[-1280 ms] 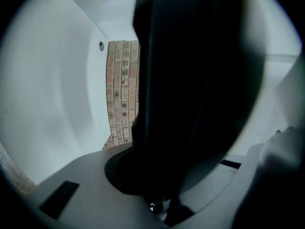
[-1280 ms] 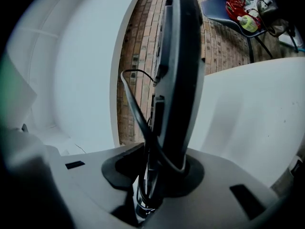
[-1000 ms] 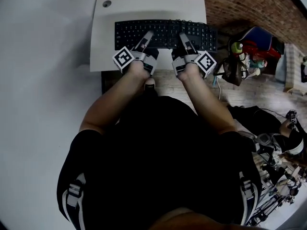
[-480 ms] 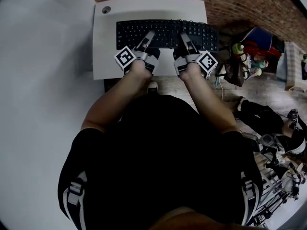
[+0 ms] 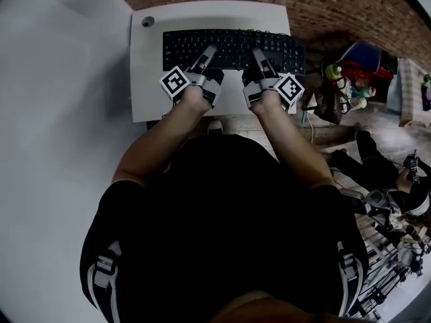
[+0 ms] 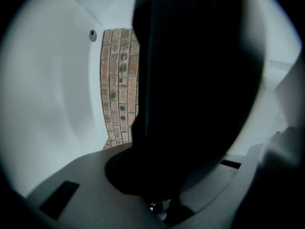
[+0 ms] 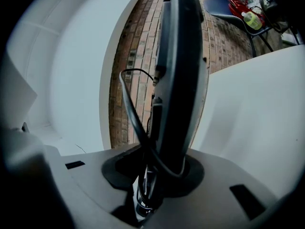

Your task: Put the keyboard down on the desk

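Note:
A black keyboard (image 5: 232, 46) lies lengthwise across the white desk (image 5: 151, 89), and its right end juts past the desk's right edge. My left gripper (image 5: 206, 52) is shut on its near edge left of the middle. My right gripper (image 5: 258, 52) is shut on the same edge right of the middle. In the left gripper view the keyboard (image 6: 200, 80) is a dark mass clamped between the jaws of the left gripper (image 6: 157, 194). The right gripper view shows the keyboard (image 7: 178, 80) edge-on in the right gripper (image 7: 157, 175), with its black cable (image 7: 131, 109) looping beside it. Whether it rests on the desk I cannot tell.
A brick wall (image 5: 323, 5) runs behind the desk. The desk's far left corner has a round cable hole (image 5: 147, 21). Bags and coloured clutter (image 5: 350, 69) crowd the floor to the right, where another person's legs (image 5: 377, 167) show. A white wall (image 5: 54, 113) stands at the left.
The desk has slid down in the head view, so the keyboard and both grippers now sit slightly farther in over it. Both grips are unchanged.

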`<state>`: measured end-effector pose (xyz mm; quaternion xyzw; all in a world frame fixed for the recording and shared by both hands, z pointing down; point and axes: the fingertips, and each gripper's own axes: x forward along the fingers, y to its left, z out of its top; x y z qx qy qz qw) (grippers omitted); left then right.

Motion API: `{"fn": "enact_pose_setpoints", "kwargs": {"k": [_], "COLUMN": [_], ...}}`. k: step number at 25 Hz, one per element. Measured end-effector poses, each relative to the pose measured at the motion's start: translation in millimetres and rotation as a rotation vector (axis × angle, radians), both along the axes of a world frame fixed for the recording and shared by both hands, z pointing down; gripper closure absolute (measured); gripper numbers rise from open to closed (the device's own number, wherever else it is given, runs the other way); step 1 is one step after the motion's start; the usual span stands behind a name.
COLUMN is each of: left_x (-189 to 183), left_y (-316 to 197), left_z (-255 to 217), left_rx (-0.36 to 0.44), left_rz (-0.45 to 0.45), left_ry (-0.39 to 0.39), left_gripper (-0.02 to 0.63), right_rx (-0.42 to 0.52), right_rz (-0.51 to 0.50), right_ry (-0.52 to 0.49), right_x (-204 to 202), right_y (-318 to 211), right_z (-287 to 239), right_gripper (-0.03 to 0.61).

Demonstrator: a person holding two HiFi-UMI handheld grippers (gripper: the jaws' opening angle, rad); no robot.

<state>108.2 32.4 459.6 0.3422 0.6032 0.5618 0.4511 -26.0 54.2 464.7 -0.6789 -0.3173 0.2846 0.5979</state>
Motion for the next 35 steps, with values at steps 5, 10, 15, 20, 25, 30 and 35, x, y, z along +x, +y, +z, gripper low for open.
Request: {"fn": "enact_pose_setpoints", "kwargs": {"k": [5, 10, 15, 20, 25, 30, 35], "left_x": [-2, 0, -1, -2, -3, 1, 1], "left_y": [3, 3, 4, 2, 3, 0, 0], "left_z": [0, 6, 6, -2, -1, 6, 8], "left_rx": [-0.003, 0.009, 0.012, -0.006, -0.006, 0.008, 0.009], "left_rz": [0.008, 0.007, 0.011, 0.007, -0.002, -0.013, -0.022], "left_ry": [-0.002, 0.029, 0.028, -0.006, -0.012, 0.012, 0.030], "left_gripper": [0.531, 0.531, 0.531, 0.531, 0.531, 0.531, 0.531], "right_rx": [-0.002, -0.002, -0.010, -0.017, -0.018, -0.012, -0.023], "right_rz": [0.006, 0.013, 0.016, 0.013, -0.004, -0.007, -0.017], "right_ry": [0.004, 0.011, 0.017, 0.005, 0.004, 0.021, 0.021], "right_x": [-1, -2, -2, -1, -1, 0, 0], "right_y": [2, 2, 3, 2, 4, 3, 4], "right_z": [1, 0, 1, -2, 1, 2, 3], "right_gripper": [0.449, 0.449, 0.449, 0.449, 0.449, 0.449, 0.449]}}
